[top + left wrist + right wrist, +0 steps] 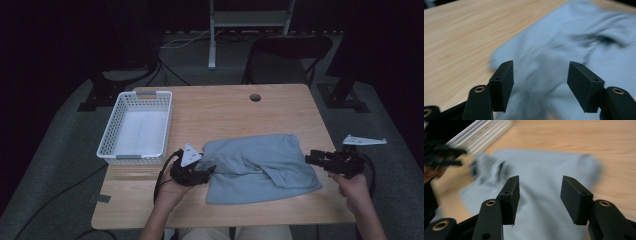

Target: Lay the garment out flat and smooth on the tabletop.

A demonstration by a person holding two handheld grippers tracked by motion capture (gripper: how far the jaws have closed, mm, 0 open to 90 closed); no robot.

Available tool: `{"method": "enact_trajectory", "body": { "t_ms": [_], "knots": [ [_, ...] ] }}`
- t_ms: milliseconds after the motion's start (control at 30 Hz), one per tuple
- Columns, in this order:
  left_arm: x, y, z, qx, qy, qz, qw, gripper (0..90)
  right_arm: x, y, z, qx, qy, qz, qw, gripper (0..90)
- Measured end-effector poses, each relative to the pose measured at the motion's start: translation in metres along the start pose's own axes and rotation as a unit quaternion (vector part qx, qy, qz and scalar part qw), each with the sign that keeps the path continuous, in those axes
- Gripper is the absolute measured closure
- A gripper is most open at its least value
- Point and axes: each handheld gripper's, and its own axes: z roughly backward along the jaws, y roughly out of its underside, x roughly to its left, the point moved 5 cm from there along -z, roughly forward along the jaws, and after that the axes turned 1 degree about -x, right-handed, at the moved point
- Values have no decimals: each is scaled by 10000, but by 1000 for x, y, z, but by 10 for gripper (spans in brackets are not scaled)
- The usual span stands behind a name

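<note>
A light blue folded garment (262, 167) lies on the wooden table (220, 107), right of centre near the front. My left gripper (210, 170) sits at the garment's left edge, jaws open, with the blue cloth (564, 50) spreading between and beyond them. Off the garment's right edge my right gripper (312, 158) is held open, pointing left over the cloth (541, 185). Nothing is clamped between either pair of jaws. In the right gripper view the other gripper (441, 157) appears blurred at the far left.
A white perforated basket (136, 127) stands empty at the table's left. A round cable hole (255, 97) is at the back edge. A dark chair (287, 52) stands behind the table. Bare wood lies behind the garment.
</note>
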Motion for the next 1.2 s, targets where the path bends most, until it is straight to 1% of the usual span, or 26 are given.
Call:
{"method": "enact_trajectory", "body": {
  "t_ms": [33,67,100,133,167,200,267,333,400,433,500,567,633,700,733,767,800,833,867,933,967,1000,1033,1067,1133,1200],
  "knots": [
    [-6,-4,-4,26,78,-150,9999,394,7,4,-7,146,-193,76,9997,481],
    [-6,-4,-4,26,78,-150,9999,394,7,4,-7,146,-193,76,9997,481],
    [-11,-7,-11,132,81,-298,9994,394,15,12,-17,361,-295,189,9987,481],
    [-13,-9,-15,166,68,-351,9992,394,24,21,-29,673,-422,371,9961,474],
    [-15,-10,-20,185,89,-381,9991,394,28,26,-35,808,-454,476,9946,475],
    [-17,-11,-26,229,143,-396,9989,395,31,32,-42,977,-405,620,9925,475],
    [-17,-10,-36,326,102,-446,9984,395,37,40,-54,1231,-406,834,9881,474],
    [-14,-6,-46,515,14,-478,9975,395,40,45,-62,1349,-392,997,9850,474],
    [-11,-1,-54,681,-36,-496,9964,395,42,48,-66,1454,-385,1081,9827,475],
    [-9,2,-58,754,-45,-565,9955,399,42,50,-68,1513,-367,1154,9810,474],
    [-8,7,-61,817,-103,-597,9948,443,43,53,-71,1629,-300,1285,9778,475],
    [-7,10,-64,863,-102,-685,9939,480,42,57,-73,1755,-150,1422,9740,497],
    [-6,12,-65,897,-156,-737,9931,508,42,58,-74,1744,-94,1512,9729,517],
    [-7,13,-66,926,-169,-773,9926,544,42,58,-75,1760,41,1608,9712,574],
    [-7,14,-66,950,-197,-838,9918,586,42,58,-75,1763,112,1631,9707,626],
    [-7,15,-67,989,-206,-890,9909,597,42,58,-75,1764,244,1735,9686,689],
    [-8,17,-68,1005,-196,-908,9906,641,42,58,-75,1769,380,1809,9667,723],
    [-8,18,-68,983,-186,-912,9908,668,42,58,-76,1764,455,1824,9662,754],
    [-9,18,-68,995,-152,-909,9908,708,43,57,-76,1775,553,1870,9646,785],
    [-9,18,-67,962,-193,-896,9911,797,44,57,-77,1818,590,1870,9636,830],
    [-9,17,-66,938,-189,-847,9918,840,45,56,-76,1825,593,1868,9635,836],
    [-8,16,-63,883,-182,-813,9926,855,45,54,-75,1774,584,1868,9645,838],
    [-8,13,-61,799,-165,-724,9940,865,45,50,-73,1702,495,1782,9679,840],
    [-7,12,-58,789,-129,-722,9942,869,45,44,-69,1514,336,1617,9746,840],
    [-7,7,-53,682,-88,-604,9958,873,44,32,-60,1226,209,1453,9815,842],
    [-5,1,-48,547,-94,-552,9969,874,42,16,-51,937,168,1280,9872,842]
  ]
}}
